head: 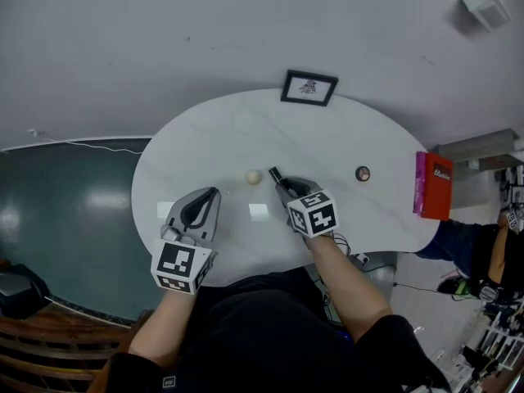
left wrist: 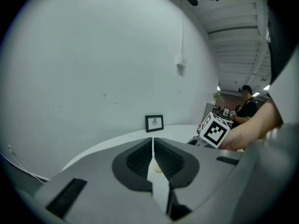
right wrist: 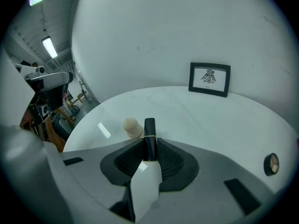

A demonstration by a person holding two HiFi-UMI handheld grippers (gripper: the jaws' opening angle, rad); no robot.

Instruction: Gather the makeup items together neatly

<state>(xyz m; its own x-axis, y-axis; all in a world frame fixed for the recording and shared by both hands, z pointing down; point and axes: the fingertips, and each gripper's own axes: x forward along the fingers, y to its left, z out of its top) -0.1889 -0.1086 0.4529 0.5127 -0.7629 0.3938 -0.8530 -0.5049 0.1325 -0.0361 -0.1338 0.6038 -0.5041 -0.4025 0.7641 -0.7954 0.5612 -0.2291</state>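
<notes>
Lipstick [right wrist: 149,139] is lying along the jaws of your right gripper [head: 284,187]. The pads are clamping it at a partway opening, and the dark tube is poking out past the tips with its gold band showing. You are holding it just beside the sponge [head: 254,176], on the sponge's right as you look down. That looks like the reason for the grip: the sponge seems to be serving as the gathering spot, and a hold low on the tube is leaving its far end free to touch down next to it.

Your left gripper [head: 211,196] is closed tight on nothing. You are holding it near the sponge, on its left and nearer you, with the tips aiming toward it. It seems to be waiting out of the way, or getting ready to steady the sponge, which will probably roll if nudged.

The compact [head: 363,173] is lying well to the sponge's right, apart from everything, so it is likely the next thing to fetch. The frame [head: 309,88] is standing beyond the sponge by the wall. The red box [head: 434,185] is standing far to the sponge's right at the table [head: 213,129] edge. Neither seems part of the job.

You are risking a topple if you release the lipstick on end, so laying it flat beside the sponge seems safer.
</notes>
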